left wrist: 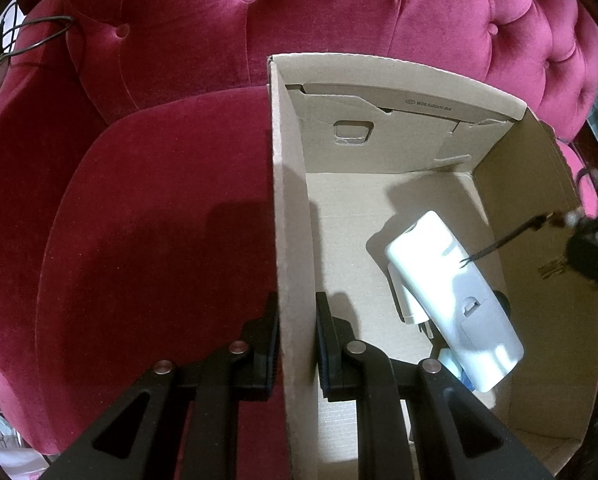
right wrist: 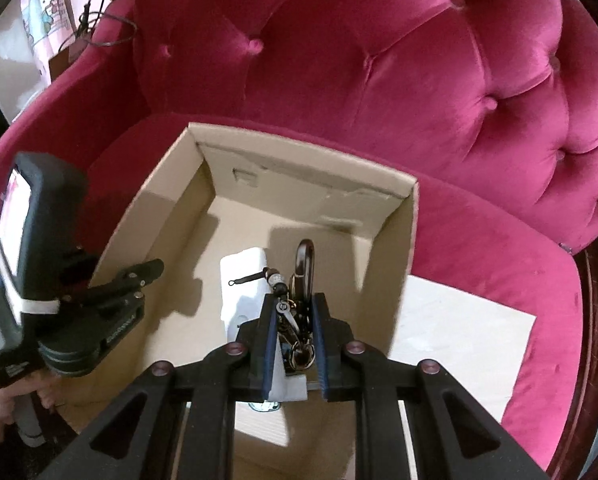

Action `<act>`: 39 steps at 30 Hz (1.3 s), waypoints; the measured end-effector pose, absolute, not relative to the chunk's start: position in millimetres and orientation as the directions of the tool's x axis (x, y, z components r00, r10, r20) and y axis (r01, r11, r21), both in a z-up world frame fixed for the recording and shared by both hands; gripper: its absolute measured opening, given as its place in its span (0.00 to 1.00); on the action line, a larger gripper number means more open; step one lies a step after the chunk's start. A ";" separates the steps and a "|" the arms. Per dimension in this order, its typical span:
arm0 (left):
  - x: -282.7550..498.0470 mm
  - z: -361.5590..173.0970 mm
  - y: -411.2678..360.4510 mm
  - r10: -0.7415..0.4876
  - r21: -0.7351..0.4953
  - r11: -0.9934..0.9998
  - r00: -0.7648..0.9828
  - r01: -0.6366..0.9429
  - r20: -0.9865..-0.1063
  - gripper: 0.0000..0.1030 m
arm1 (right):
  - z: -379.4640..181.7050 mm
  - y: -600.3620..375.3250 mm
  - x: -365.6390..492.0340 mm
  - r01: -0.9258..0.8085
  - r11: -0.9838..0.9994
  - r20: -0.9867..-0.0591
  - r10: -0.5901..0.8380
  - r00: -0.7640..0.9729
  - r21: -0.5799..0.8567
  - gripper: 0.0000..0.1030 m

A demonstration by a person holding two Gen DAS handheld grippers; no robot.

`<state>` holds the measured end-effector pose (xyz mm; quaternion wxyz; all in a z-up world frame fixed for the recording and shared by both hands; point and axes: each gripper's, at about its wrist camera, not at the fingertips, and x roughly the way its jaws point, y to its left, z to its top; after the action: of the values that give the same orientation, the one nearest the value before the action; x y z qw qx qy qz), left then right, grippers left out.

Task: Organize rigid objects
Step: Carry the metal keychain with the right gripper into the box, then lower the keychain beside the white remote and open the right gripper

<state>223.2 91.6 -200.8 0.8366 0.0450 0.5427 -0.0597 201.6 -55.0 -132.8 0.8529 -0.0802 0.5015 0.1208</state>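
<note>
A dark metal key bunch with a carabiner clip, rings and a short beaded strap (right wrist: 297, 308) is shown clamped between the pads of the right tool (right wrist: 295, 344), suspended over the interior of the open brown cardboard box (right wrist: 413, 236). The step in hand is judged to be the placing of this bunch into the box. The next move is judged to call for a lowering toward the bare floor of the box, followed by a parting of the pads clear of the white object below. The long axis of the bunch is seen to run along the line of the fingers, with the carabiner pointing forward and down toward the far wall; the thin strap is splayed to the left. A white plastic power adapter with a folded plug (left wrist: 455, 300) lies slanted on the box floor just beneath. The left tool (left wrist: 297, 344) is closed on the box's near-left wall, steadying it. The box rests on a crimson tufted velvet armchair (left wrist: 159, 220).
</note>
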 end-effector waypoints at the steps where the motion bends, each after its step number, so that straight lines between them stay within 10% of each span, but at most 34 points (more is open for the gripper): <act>1: 223.3 -200.7 91.8 -0.051 0.010 0.989 0.404 0.149 -0.913 0.16 | -137.9 -53.6 203.1 -0.285 0.958 -0.879 0.127 0.460 -0.011 0.16; 39: 222.3 -199.9 91.9 -0.052 0.009 0.989 0.404 0.148 -0.913 0.16 | -182.5 -44.3 221.3 -0.218 0.975 -0.907 0.123 0.403 0.036 0.19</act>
<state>222.3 91.9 -199.9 0.8366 0.0439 0.5428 -0.0598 221.3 -44.3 -182.5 0.8363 -0.0441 0.5370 0.1018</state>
